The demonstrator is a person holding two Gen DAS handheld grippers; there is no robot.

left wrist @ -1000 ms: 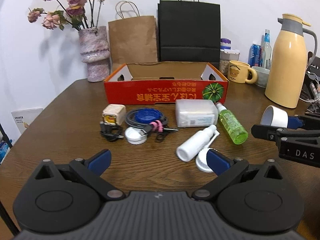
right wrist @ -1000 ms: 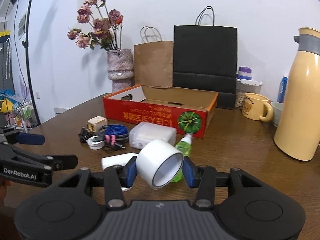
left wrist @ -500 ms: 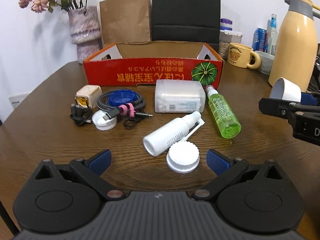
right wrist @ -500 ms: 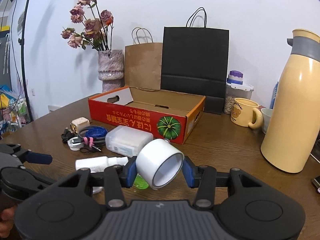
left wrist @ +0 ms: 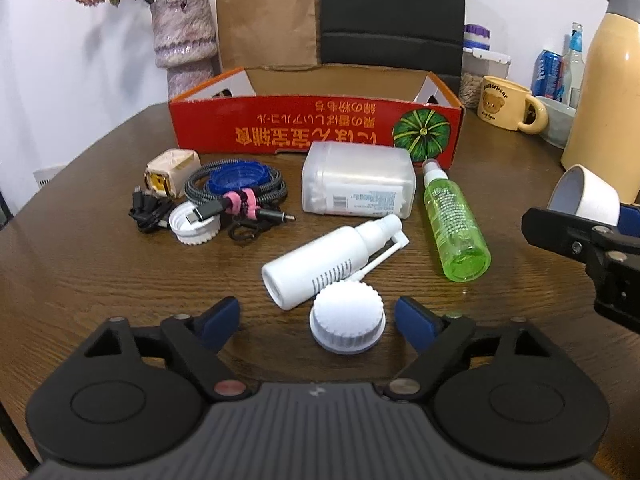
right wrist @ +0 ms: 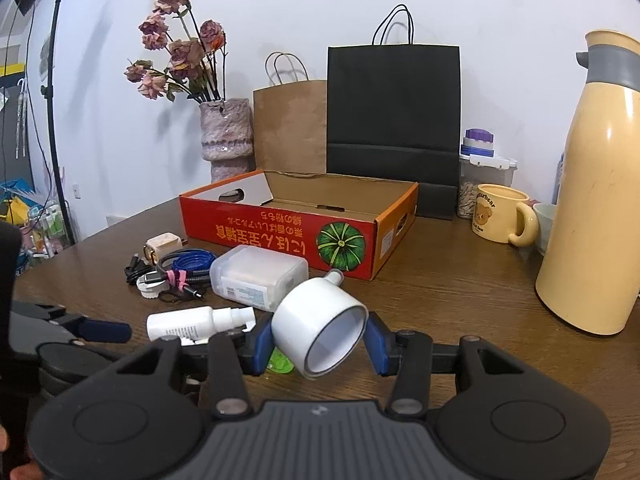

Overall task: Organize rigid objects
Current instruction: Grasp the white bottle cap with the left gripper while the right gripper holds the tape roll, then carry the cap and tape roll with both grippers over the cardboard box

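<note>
Here, the right hand-held gripper (right wrist: 318, 342) pinches a white tape roll (right wrist: 320, 330) between its blue pads, low in the middle of the right wrist view; the roll's axis tilts toward the lower right of the frame, its open end facing the camera. The left hand-held gripper (left wrist: 318, 320) stands spread, its jaws having just been closing in, with a ribbed white cap (left wrist: 347, 324) lying flat on the worktop (left wrist: 80, 272) between the pads, neither of which touches it.

Two bottles lie on their sides: a white spray bottle (left wrist: 332, 256), long axis running from lower left to upper right, nozzle at upper right, and a green spray bottle (left wrist: 454, 226), nozzle toward the red cardboard box (left wrist: 312, 132). One clear plastic case (left wrist: 358, 184) sits just before the box. There are two white caps in all, the second (left wrist: 195, 226) by the coiled cable (left wrist: 236, 188), which partly covers it.

The green bottle is mostly hidden behind the tape roll in the right wrist view.
</note>
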